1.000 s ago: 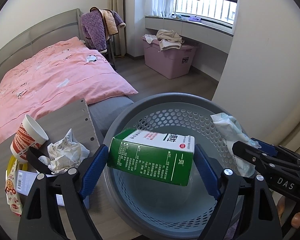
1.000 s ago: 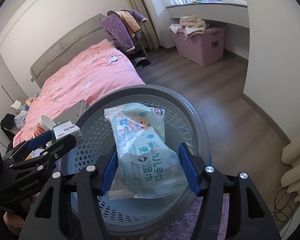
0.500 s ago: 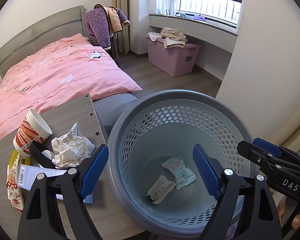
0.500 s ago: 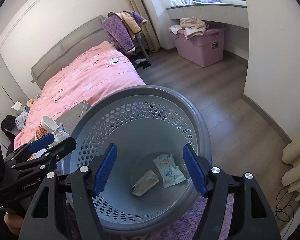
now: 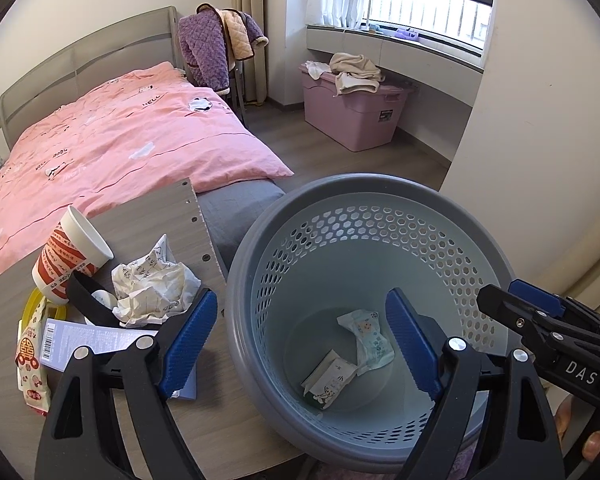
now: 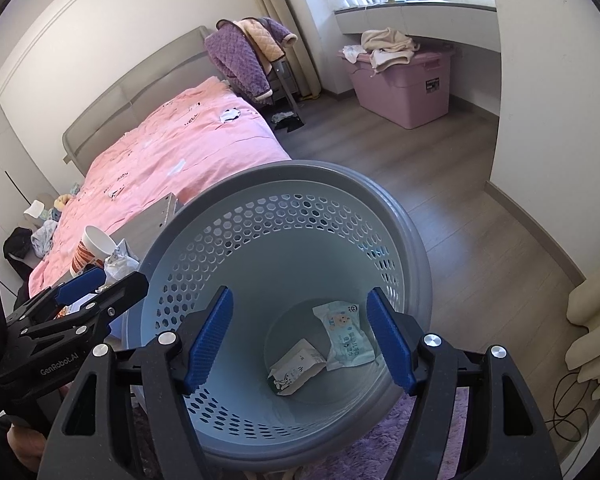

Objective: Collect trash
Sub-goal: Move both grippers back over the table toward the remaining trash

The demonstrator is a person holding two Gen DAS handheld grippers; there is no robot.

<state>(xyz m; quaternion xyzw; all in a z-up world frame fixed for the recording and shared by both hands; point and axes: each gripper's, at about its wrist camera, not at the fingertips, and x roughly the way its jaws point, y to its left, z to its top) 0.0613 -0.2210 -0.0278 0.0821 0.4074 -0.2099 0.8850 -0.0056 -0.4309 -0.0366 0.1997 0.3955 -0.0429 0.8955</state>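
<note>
Right wrist: carton [image 6: 297, 367], wipes [image 6: 348, 334] in basket [image 6: 204, 220]

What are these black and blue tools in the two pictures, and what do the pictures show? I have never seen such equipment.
No robot here: a person holds one hand-held gripper in each hand, and each carries a camera looking along its two blue fingers. One picture comes from the left hand-held gripper, the other from the right hand-held gripper. Both are open, hold nothing, and hover above a grey basket. In its bottom lie a small carton and a wet-wipe packet. On the table beside it remain a paper cup, crumpled paper and other wrappers.
</note>
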